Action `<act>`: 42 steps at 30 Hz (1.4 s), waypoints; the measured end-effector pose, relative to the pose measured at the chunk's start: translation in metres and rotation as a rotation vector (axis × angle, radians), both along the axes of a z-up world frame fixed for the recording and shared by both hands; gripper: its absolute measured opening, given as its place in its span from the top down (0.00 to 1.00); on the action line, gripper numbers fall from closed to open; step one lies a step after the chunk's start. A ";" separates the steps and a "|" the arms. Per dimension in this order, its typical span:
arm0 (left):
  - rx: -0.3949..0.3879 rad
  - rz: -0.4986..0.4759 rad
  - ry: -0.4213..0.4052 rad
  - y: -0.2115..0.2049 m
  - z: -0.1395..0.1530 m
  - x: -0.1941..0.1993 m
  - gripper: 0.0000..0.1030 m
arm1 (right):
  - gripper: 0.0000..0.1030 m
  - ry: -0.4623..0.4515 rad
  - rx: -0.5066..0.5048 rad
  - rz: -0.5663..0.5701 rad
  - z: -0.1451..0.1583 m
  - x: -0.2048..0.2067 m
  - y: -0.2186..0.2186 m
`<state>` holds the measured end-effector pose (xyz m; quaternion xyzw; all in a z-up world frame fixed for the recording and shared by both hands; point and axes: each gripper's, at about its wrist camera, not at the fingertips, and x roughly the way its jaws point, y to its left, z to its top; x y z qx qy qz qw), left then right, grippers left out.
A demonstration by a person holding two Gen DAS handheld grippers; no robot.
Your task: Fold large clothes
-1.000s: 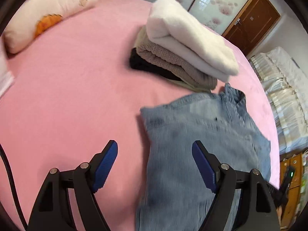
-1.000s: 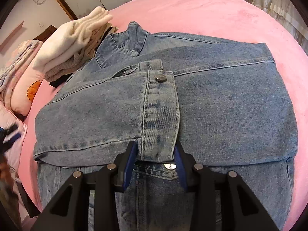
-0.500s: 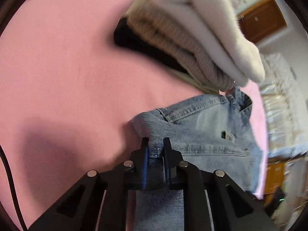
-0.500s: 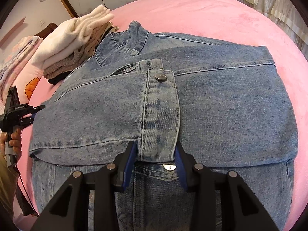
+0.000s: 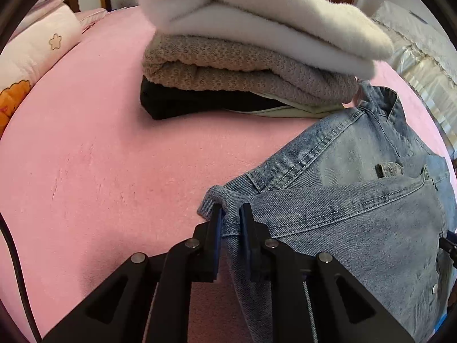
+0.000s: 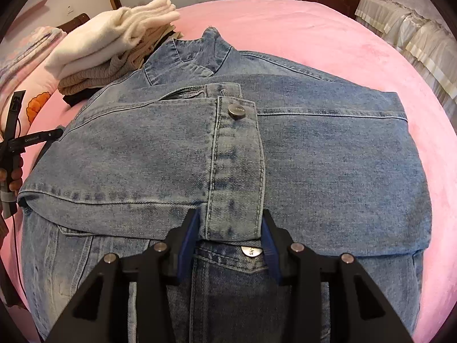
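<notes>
Pink bed fills both views. Denim jacket lies flat on it, partly folded: sleeves crossed over the body. In the right wrist view the long axis runs 6 to 12 o'clock, collar pointing to 12, hem end under the camera at 6. In the left wrist view the same jacket sits at 3–5 o'clock, collar toward 1–2.

Stack of folded clothes at 12 o'clock in the left view, just beside the collar: white fleece on top, beige knit under it, black item at the bottom. In the right view the stack is at 10–11 o'clock. Pillow with an orange print at 9–10 o'clock in the left view.

Left gripper: narrow, pinched on a folded edge of the jacket at its outer corner, denim bunched between the pads. In the right view it shows at 9 o'clock, held by a hand; white lettering on its arm, too small to read.

Right gripper: mid-width, jaws opening, the sleeve cuff between the fingers; contact at the pads can't be told for certain.

Cuff snap button: embossed text, unreadable. Lower button at 6 o'clock, partly covered; letters not readable with confidence.
</notes>
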<state>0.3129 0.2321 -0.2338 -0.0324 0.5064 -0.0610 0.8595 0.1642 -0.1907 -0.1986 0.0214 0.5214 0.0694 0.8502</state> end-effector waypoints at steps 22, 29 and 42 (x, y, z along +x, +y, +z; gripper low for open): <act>-0.153 0.175 0.029 -0.087 0.030 -0.136 0.55 | 0.53 -0.190 0.072 0.123 0.056 -0.031 0.091; -0.126 0.202 0.027 -0.076 0.004 -0.147 0.65 | 0.63 -0.137 -0.001 0.209 0.015 -0.017 0.133; -0.107 0.153 0.020 -0.064 -0.001 -0.148 0.80 | 1.00 -0.088 0.025 -0.013 0.013 -0.005 0.016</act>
